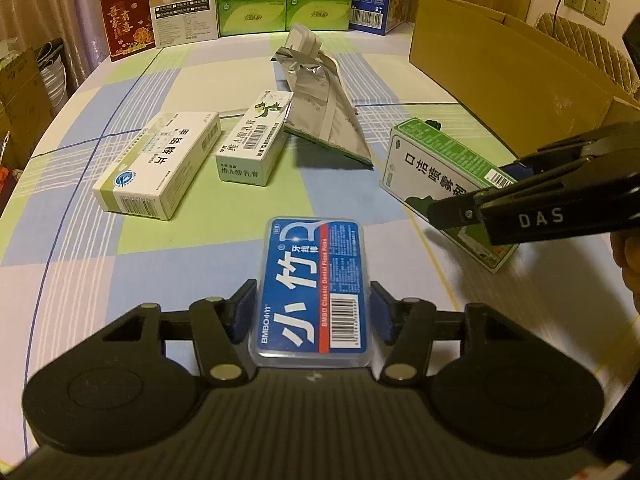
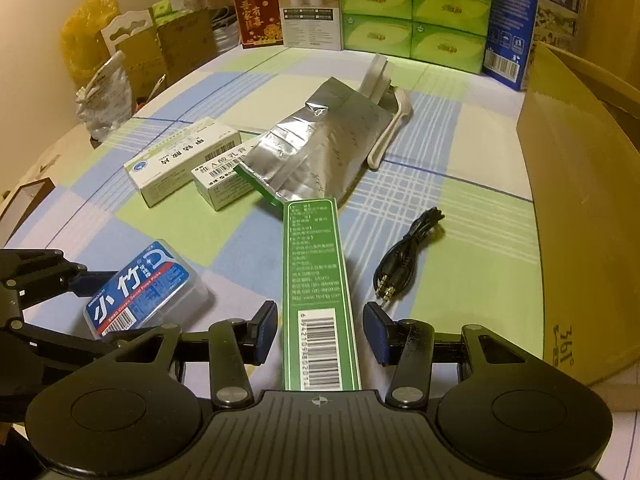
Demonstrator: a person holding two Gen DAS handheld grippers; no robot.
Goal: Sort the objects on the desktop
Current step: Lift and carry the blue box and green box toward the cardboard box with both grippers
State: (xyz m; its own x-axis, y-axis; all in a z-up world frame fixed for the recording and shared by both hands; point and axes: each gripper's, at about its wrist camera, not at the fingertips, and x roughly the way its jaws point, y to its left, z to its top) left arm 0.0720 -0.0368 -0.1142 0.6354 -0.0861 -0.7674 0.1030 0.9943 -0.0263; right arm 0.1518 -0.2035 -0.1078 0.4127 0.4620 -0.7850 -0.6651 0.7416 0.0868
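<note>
A: The left tool [image 1: 313, 312] straddles the clear plastic floss-pick case with the blue label [image 1: 311, 292] on the checked tabletop [image 1: 80, 272]; whether the pads press it, I cannot tell. A loose hold could drop it.

B: The right tool [image 2: 320, 332] stands open around the green-and-white carton [image 2: 316, 292]; it may tip sideways. The case reads "BMBO Classic Dental Floss Picks".

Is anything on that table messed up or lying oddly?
Yes: the crumpled silver foil pouch in the middle slumps over the end of a white carton instead of lying flat. A black audio cable also lies loose near the cardboard box.
</note>
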